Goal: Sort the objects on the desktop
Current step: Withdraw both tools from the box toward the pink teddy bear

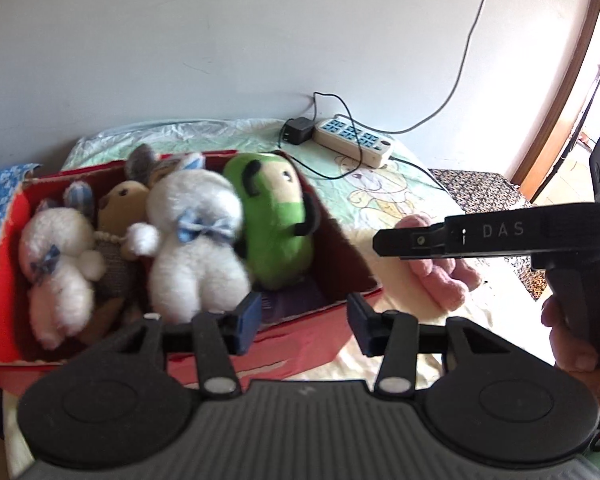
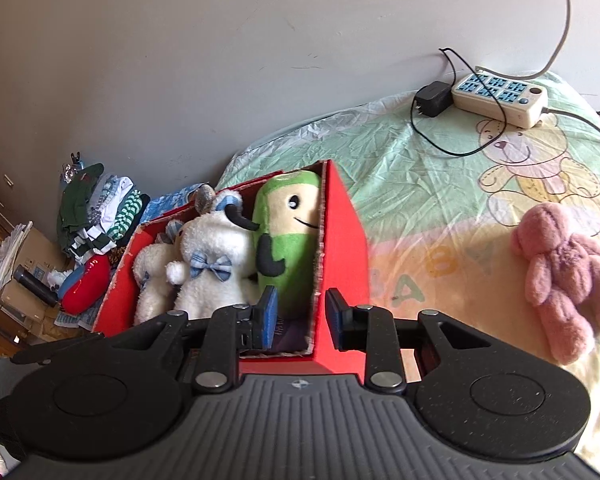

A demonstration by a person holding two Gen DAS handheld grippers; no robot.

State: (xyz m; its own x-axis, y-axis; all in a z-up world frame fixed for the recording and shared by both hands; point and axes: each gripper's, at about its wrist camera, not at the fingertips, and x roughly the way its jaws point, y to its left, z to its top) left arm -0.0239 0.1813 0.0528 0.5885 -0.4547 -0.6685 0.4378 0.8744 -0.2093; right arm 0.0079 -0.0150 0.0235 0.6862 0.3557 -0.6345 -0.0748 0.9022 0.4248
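Note:
A red cardboard box (image 1: pixel 320 336) (image 2: pixel 346 240) sits on the bed sheet and holds several plush toys. Among them are a green plush (image 1: pixel 278 224) (image 2: pixel 288 236), a large white bunny (image 1: pixel 192 236) (image 2: pixel 212 264), a smaller white bunny (image 1: pixel 56 264) and a brown bear (image 1: pixel 120 208). A pink plush (image 2: pixel 560 276) (image 1: pixel 440 276) lies on the sheet right of the box. My left gripper (image 1: pixel 304 320) is open over the box's near right corner. My right gripper (image 2: pixel 302 314) is open with the box's right wall showing between its fingers. In the left wrist view it (image 1: pixel 384 240) reaches in from the right, over the pink plush.
A power strip (image 1: pixel 354 142) (image 2: pixel 500 96) with a black adapter (image 2: pixel 432 100) and cables lies by the wall at the back. Left of the bed are a pile of clothes (image 2: pixel 96 216), a red object (image 2: pixel 86 284) and cardboard boxes. A hand (image 1: pixel 572 344) holds the right gripper.

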